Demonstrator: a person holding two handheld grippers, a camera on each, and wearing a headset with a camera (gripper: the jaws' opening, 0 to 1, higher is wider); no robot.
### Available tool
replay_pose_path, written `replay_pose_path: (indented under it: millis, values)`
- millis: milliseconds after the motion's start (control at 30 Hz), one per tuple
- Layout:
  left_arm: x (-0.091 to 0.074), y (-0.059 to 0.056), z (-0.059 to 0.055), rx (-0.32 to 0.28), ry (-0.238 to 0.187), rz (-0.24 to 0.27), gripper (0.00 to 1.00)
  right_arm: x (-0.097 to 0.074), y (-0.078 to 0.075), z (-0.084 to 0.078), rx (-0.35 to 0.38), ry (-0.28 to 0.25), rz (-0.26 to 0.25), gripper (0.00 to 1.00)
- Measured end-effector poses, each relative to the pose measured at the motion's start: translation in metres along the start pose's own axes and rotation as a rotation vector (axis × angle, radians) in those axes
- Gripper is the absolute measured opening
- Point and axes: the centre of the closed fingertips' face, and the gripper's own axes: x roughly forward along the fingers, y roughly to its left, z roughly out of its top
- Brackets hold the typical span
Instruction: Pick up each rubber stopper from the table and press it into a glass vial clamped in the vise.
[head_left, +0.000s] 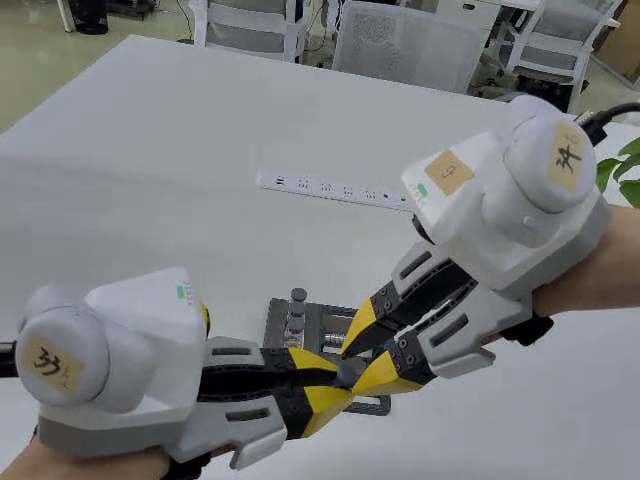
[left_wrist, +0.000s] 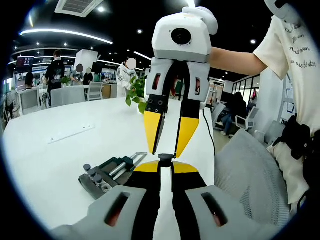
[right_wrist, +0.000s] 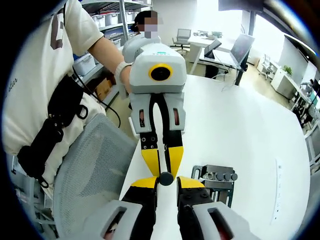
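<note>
We hold the two grippers tip to tip over the white worktop, close to the dark grey metal vise. The left gripper reaches in from the lower left of the head view and lies nearly level. Our left wrist shows under its white body at the bottom edge. Its yellow-and-black jaws are clenched on the small dark round rubber stopper, which sits at their very tips, clear of the worktop.

The right gripper comes down at a slant from the upper right, with our bare right forearm behind it. Its jaws are released, with one yellow tip on each side of the stopper. We cannot tell whether they touch it. In the left gripper view the right gripper points straight back at the camera, nose to nose.

The vise lies flat on the worktop, and a row of small glass vials stands clamped in it. A long white power strip lies farther back, well apart from the vise.
</note>
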Motion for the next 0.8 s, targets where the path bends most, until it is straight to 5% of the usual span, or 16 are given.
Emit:
replay_pose_path:
  millis: [800]
  values:
    - [-0.0037, 0.0022, -0.0061, 0.004, -0.001, 0.0, 0.03, 0.0066, 0.0077, -0.0006, -0.011, 0.02, 0.034, 0.08]
